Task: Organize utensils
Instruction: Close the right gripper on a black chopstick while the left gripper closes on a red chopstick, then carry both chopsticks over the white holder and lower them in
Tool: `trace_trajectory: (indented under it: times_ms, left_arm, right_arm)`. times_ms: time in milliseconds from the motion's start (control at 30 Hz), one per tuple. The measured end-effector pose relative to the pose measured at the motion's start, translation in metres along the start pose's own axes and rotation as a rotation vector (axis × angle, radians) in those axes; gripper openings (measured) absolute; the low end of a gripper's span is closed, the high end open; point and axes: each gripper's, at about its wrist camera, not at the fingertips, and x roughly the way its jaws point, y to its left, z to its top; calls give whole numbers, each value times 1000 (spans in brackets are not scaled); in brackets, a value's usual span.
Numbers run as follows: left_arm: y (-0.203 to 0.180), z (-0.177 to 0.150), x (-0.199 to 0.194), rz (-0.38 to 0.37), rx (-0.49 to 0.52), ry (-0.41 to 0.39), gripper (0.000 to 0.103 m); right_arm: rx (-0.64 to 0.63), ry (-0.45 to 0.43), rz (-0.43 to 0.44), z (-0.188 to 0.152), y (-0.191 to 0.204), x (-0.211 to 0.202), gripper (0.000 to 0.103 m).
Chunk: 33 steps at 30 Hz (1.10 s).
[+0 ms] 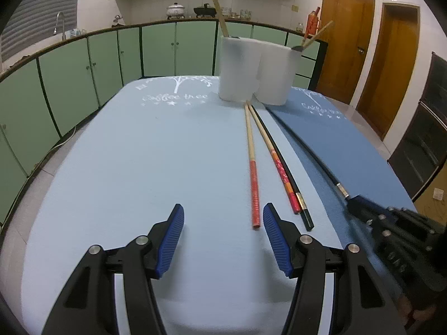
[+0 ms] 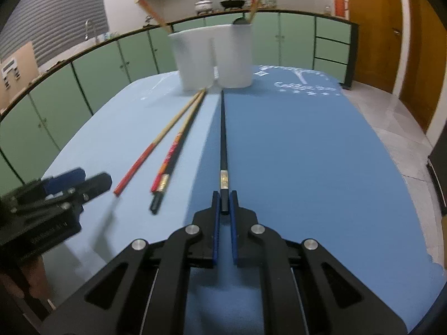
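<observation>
1. Green kitchen cabinets (image 1: 83, 64) are seen behind a table laid with a light blue mat (image 1: 139, 167) and a dark blue mat (image 2: 307, 153).
2. A black chopstick (image 2: 223, 139), stiff, light and likely slippery, is pinched at its thick end by the right gripper (image 2: 224, 203).
3. 3 more chopsticks (image 1: 254, 167) are left lying near the left gripper (image 1: 223, 217), held wide and empty.
4. 2 white holders (image 1: 239, 67) are seen beyond, chopsticks already standing in each.

table (image 1: 139, 167) with mats, chopsticks (image 1: 252, 167), holders (image 1: 239, 67)
</observation>
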Motion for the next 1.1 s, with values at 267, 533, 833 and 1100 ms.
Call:
trace_trajectory:
  times_ms: [267,533,833,1100]
  left_arm:
    - [-13,-3,15,28,13,18,45]
    - [-16,-3,14,62,3,14,32]
    - [-28,-3,15,65,36,14,6]
    - [-33,6,-3,47,65,-3,6]
  right_arm:
    - [33,0,-19,0,-14,1,6]
    - [40,-14,-16,3,-13,-2,6]
    - [50,-15,-16,4,-16,-4,6]
    - [48,-43,-14,10,-19,-15,6]
